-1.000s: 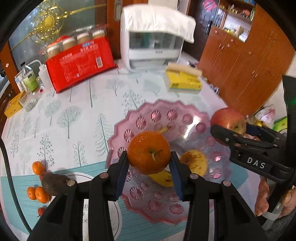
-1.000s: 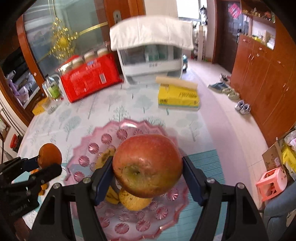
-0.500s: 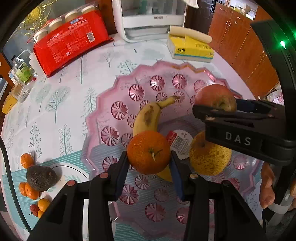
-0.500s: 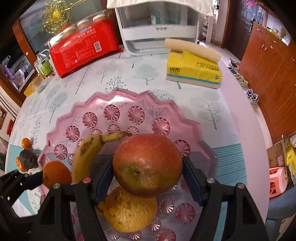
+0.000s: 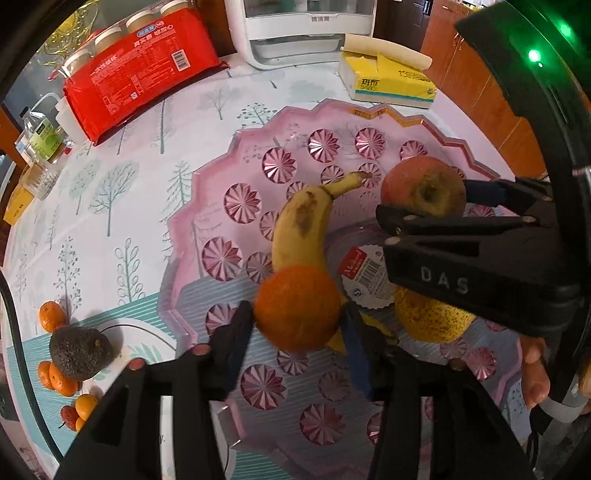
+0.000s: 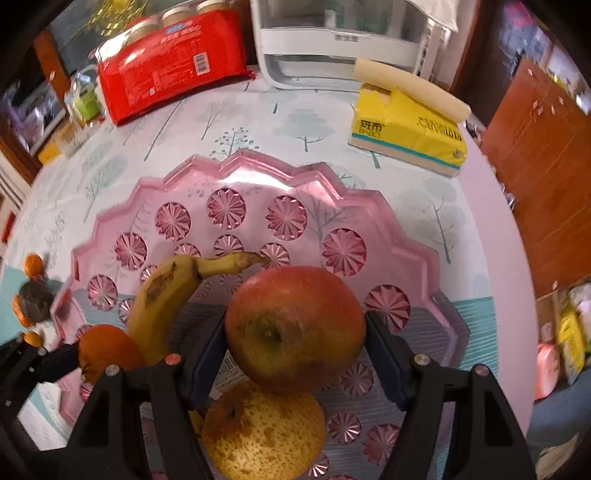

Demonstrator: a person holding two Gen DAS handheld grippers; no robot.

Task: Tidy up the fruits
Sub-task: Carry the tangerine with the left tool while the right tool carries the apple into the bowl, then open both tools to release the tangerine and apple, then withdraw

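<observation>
Holding fruit in both grippers here, both over the scalloped pink translucent plastic tray (image 5: pixel 436 127). The left gripper (image 5: pixel 297 325) has a round orange (image 5: pixel 297 308) pinched between its two black fingers, blue pads pressed to either side, so it's closed on it. The orange sits right at the fingertips, overlapping the lower end of a yellow banana with brown spots (image 5: pixel 299 225) that lies in the tray, stem pointing toward the tray's far edge. I can't tell whether the orange actually touches the banana or the tray floor.

The right gripper (image 6: pixel 295 341) is clamped on a big red-and-green apple (image 6: pixel 295 326), one blue pad on each side, blossom end facing the camera. It's held in the fingertips over the middle of the tray, just above a speckled yellow pear (image 6: pixel 264 430) that rests in the tray toward its near edge. From the left wrist view the apple is on the tray's right side, next to the banana's stem.

There's a round barcode sticker (image 5: pixel 365 278) on the tray floor between the orange and the pear.

Off the tray, near the table's left edge, a dark avocado (image 5: pixel 79 352) sits with several small mandarins (image 5: pixel 51 315) around it. At the table's far edge there's a red wrapped pack of jars (image 5: pixel 140 79), a yellow tissue pack (image 5: pixel 391 83) and a white appliance (image 5: pixel 299 33).
</observation>
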